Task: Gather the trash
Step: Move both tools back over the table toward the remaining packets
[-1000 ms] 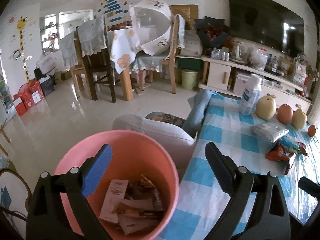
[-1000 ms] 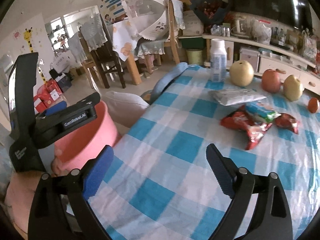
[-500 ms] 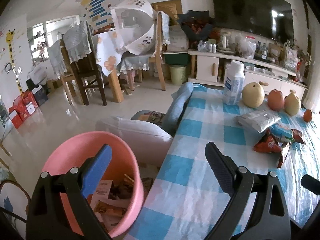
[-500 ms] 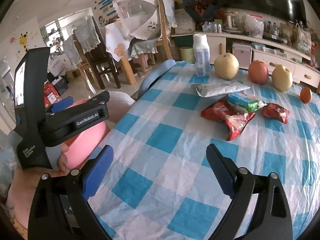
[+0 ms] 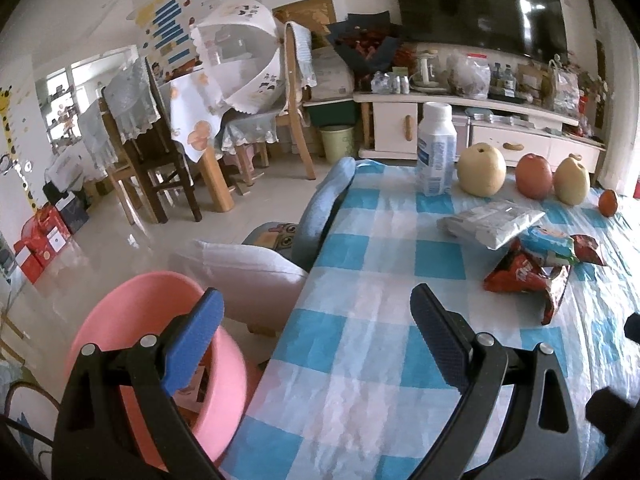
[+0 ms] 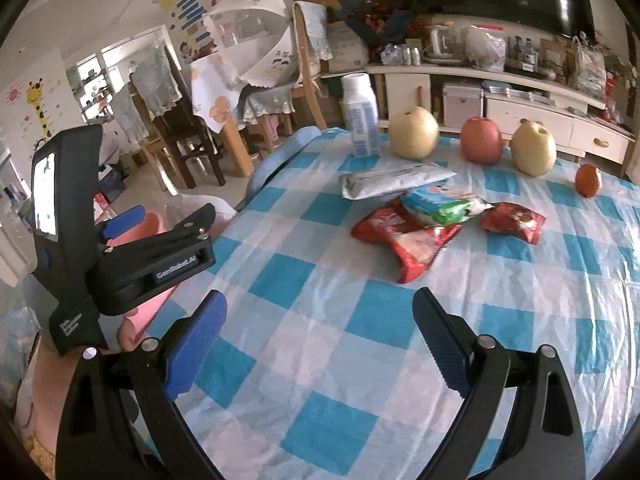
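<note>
Right wrist view: right gripper (image 6: 318,334) over near part of table (image 6: 360,320), jaws spread wide, nothing between them. Left gripper (image 5: 316,332) likewise wide open & empty, hovering at table's left edge, half over pink bin (image 5: 132,320) standing on floor beside that edge.

Changed vs 1 s ago: left cam was looking almost straight down into bin (paper scraps filling the bottom); now swung right & forward, bin pushed to lower-left of view, checked cloth filling the middle. Right cam also closer to trash — wrappers sat mid-right in view before, now nearer centre & larger. Meaning, prob: drop-off finished, both tools heading back for next pickup.

Trash left on table, toward far right part: 
- red wrapper (image 6: 404,236), crumpled, nearest the gripper
- blue-green packet (image 6: 444,204) lying partly on top of it
- 2nd red wrapper (image 6: 514,222) just right of those
- silver-white pouch (image 6: 388,180) just behind, touching or nearly touching pile (can't tell which)

Not trash, along far edge: milk bottle (image 6: 360,116) upright, 2 pears (image 6: 414,132) (image 6: 534,148) w/ apple (image 6: 480,140) between, small orange fruit (image 6: 588,179) at right.

Nothing on table itself seems shifted between frames; only viewpoints moved. Bin still holds scraps (image 5: 196,384) (barely visible past left blue pad now).

Next, judged: reach right gripper to nearest red wrapper, pinch a raised fold — thin foil, likely slippery, may drag blue-green packet along.
</note>
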Demonstrator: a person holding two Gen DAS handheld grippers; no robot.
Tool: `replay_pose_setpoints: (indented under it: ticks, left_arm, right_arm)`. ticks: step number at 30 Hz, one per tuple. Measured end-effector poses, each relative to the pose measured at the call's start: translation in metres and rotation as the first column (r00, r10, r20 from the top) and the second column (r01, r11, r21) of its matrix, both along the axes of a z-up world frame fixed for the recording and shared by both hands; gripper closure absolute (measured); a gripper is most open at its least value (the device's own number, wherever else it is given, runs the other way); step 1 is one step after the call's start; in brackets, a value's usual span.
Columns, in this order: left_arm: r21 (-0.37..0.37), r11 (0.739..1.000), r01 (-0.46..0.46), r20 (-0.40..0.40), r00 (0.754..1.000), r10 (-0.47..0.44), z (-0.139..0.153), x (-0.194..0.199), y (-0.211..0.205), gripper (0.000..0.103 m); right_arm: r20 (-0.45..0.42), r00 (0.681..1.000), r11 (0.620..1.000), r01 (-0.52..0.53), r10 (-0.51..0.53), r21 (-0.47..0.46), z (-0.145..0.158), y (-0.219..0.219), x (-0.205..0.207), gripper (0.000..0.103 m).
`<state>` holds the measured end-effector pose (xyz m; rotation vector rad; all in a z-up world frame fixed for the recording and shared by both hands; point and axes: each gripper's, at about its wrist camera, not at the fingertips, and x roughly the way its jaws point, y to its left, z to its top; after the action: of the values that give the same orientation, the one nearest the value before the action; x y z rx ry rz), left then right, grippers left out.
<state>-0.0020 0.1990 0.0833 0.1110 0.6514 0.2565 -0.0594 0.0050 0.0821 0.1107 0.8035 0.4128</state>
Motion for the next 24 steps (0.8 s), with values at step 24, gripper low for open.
replay_pose_setpoints:
  ticks: [24]
  left_arm:
    - [-0.221, 0.925, 0.309, 0.066, 0.951, -0.302, -0.020, 0.027, -0.078, 0.008]
  right_arm:
    - [-0.059, 0.967, 0.969, 0.244, -0.246, -0.048, -0.018, -0.135, 0.052, 0.010]
